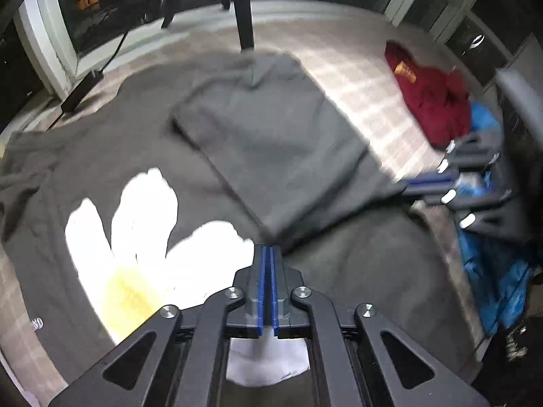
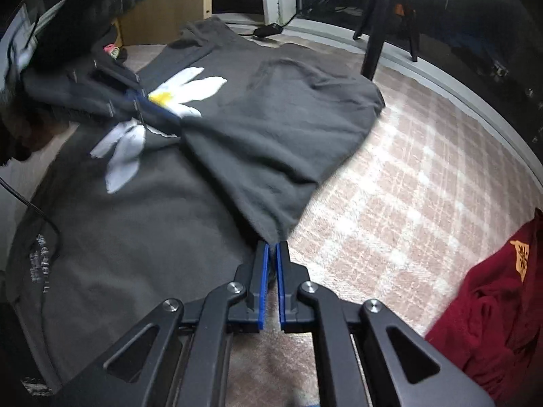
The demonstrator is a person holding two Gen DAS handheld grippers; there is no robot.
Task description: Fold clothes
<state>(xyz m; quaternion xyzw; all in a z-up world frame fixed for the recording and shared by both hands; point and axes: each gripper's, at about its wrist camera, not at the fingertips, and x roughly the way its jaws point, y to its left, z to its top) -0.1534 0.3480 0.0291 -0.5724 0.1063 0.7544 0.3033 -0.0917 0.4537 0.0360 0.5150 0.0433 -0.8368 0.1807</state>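
While both grippers, left (image 1: 270,254) and right (image 2: 273,251), pinch the grey sweatshirt (image 2: 135,224), checked carpet (image 2: 407,176) meets dark windows (image 2: 458,10).

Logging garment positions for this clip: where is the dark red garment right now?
The dark red garment lies crumpled on the checked rug, low right in the right wrist view, apart from the grey daisy sweatshirt; in the left wrist view it sits upper right beside blue fabric.
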